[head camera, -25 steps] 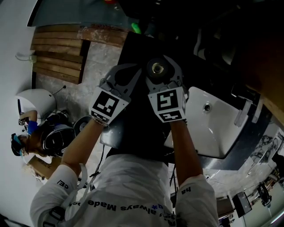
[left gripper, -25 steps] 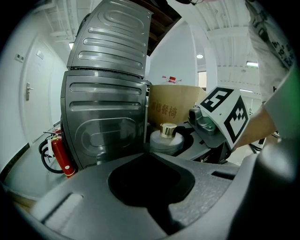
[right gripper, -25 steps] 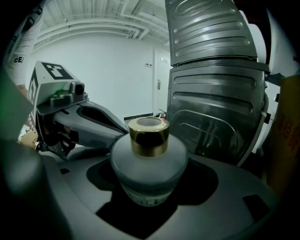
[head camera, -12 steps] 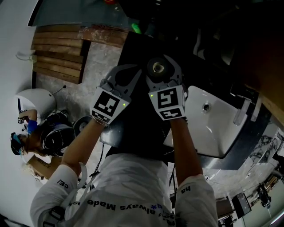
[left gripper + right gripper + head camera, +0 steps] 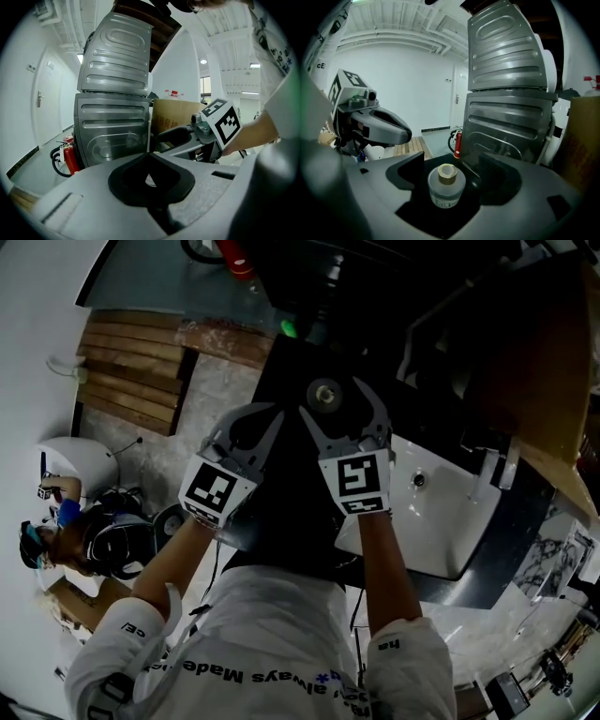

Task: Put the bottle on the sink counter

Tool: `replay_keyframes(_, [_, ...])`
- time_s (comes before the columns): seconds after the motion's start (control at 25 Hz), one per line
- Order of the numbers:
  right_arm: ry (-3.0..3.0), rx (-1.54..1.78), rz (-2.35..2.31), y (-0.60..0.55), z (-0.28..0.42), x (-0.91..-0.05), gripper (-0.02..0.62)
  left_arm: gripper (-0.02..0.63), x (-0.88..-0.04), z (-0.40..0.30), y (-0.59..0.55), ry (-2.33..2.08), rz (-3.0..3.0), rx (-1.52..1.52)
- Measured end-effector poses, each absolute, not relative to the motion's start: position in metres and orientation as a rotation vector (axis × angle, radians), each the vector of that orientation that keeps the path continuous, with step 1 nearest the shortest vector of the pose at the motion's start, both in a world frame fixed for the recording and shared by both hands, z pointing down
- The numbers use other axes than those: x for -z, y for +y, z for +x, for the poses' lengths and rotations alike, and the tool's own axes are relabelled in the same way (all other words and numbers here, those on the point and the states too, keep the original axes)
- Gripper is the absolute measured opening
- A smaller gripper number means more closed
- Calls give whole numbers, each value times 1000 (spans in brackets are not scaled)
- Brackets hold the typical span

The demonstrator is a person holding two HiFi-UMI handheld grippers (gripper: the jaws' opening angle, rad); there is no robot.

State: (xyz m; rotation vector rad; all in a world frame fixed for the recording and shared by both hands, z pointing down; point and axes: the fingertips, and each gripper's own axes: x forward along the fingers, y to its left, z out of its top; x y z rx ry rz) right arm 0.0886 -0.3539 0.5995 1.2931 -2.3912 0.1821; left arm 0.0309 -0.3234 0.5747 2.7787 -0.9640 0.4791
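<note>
Left tongs (image 5: pixel 149 180): pressed together on nothing, dark pads meeting; held at the centre of the head view, just beside the right ones.
Right tongs (image 5: pixel 447 187): pinching the bottle (image 5: pixel 446 184) by its body, one jaw at each side, neck pointing up.
Bottle place: small, frosted, with a golden neck; in the air at upper centre of the head view, seen from above, over a dark surface left of the basin; touching no counter.
Sink counter (image 5: pixel 459 592): dark band around the white basin (image 5: pixel 450 531), right of centre in the head view; near the bottle but apart from it.
Farther: ribbed metal cabinet (image 5: pixel 506 117) behind the bottle in the right gripper view, red fire extinguisher (image 5: pixel 456 143) at its foot.
Done so far: bottle gripped and lifted, probably on the way to the sink.
Left to do: by judgement, to carry it rightward over the counter, to lower it upright on a free place beside the basin, to spread the jaws and pull back.
Change from half a second ago: whole head view shifted, both tongs and the basin a little lower in the frame, a red thing newly at the top edge; bottle and basin in nearly the same relation, grip the same; small green lights on the marker cubes now off.
</note>
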Motion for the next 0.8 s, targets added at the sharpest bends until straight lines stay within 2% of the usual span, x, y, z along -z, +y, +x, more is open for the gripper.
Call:
replay_keyframes(0.2, [-2443,-193,1342,-324,96,-546,334,3,-527,23,-301,-988,2793,-399])
replay_keyframes(0.32, [-2470,-208,1317,-301,91,-516,249,3,-500,20,-286,-997,2797,-336])
replay_keyframes(0.56, [-2551,-219,1338,-261,79,-463,128,3,-456,18,-254,-972,2819,-274])
replay_keyframes(0.8, [-2596,-231,1362,-228,68,-419,66,3,-418,21,-218,-940,2831,-202])
